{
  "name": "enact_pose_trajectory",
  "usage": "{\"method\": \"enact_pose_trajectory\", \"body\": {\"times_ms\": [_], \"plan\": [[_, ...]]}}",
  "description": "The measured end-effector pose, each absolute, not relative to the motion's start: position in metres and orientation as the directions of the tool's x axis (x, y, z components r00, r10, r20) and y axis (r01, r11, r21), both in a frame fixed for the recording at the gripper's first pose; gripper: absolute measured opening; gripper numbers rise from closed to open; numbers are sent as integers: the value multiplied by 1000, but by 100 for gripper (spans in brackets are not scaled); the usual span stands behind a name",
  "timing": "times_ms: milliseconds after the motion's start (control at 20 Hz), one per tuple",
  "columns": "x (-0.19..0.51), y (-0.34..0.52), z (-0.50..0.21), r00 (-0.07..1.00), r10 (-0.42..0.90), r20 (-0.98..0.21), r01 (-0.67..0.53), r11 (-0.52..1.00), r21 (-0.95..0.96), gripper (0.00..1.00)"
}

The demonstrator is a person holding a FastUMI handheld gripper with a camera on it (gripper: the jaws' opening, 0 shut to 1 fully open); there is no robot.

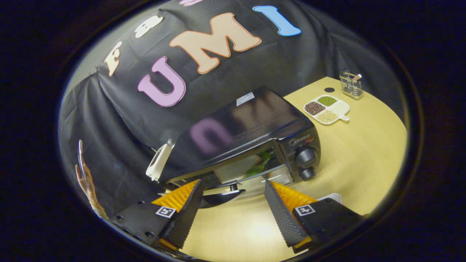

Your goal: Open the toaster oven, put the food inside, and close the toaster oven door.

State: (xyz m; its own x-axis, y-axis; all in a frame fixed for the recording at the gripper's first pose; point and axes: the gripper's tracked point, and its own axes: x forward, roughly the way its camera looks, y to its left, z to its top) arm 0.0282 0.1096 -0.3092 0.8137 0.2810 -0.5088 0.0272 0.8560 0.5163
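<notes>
Hovering low over the pale wooden table (pixel 364 153), the gripper (pixel 233 196) has its two fingers spread wide, nothing held between them — the left fingertip (pixel 193 193) and the right one sit well apart, with bare tabletop showing in the gap. Just ahead of them, at twelve o'clock, stands the black toaster oven (pixel 247 142), tilted in the view, its glass door (pixel 251 178) part-way open with the dark handle (pixel 222 194) lying just beyond the left fingertip. Through the glass something green, the food (pixel 260 163), sits inside the oven; what it is exactly cannot be told. The two control knobs (pixel 306 157) are at about one o'clock from the fingers, on the oven's right end. Open table runs from the right finger out toward two o'clock, free as far as a white divided dish (pixel 327 109) of grains and, beyond it near the table's far edge, a small wire holder (pixel 351 85). A white object's edge (pixel 333 197) peeks out just behind the right finger. At ten o'clock a white plug-like piece (pixel 158 162) hangs beside the oven's left end against the black cloth wall (pixel 120 120), which closes in the space behind and to the left. Further round, at nine o'clock, a person's hand (pixel 85 180) holds a thin flat thing upright — well clear of the fingers.
</notes>
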Motion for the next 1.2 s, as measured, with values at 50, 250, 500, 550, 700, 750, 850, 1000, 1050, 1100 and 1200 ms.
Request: {"method": "enact_pose_trajectory", "body": {"times_ms": [50, 250, 500, 550, 700, 750, 850, 1000, 1050, 1100, 1200], "plan": [[33, 110, -308, 817, 278, -504, 35, 850, 525, 100], [49, 114, -300, 830, 258, -494, 68, 833, 550, 100], [56, 115, -304, 843, 241, -481, 89, 819, 566, 100], [57, 115, -303, 845, 237, -480, 92, 819, 566, 100], [56, 114, -302, 852, 223, -475, 97, 822, 561, 100], [57, 113, -300, 859, 209, -467, 96, 831, 548, 100], [56, 113, -290, 874, 184, -449, 85, 852, 516, 99], [54, 117, -266, 896, 182, -405, 58, 856, 514, 98], [54, 116, -252, 905, 181, -384, 49, 854, 517, 98], [53, 114, -239, 915, 180, -362, 34, 858, 513, 98], [44, 108, -212, 926, 178, -333, 1, 881, 473, 98]]}}
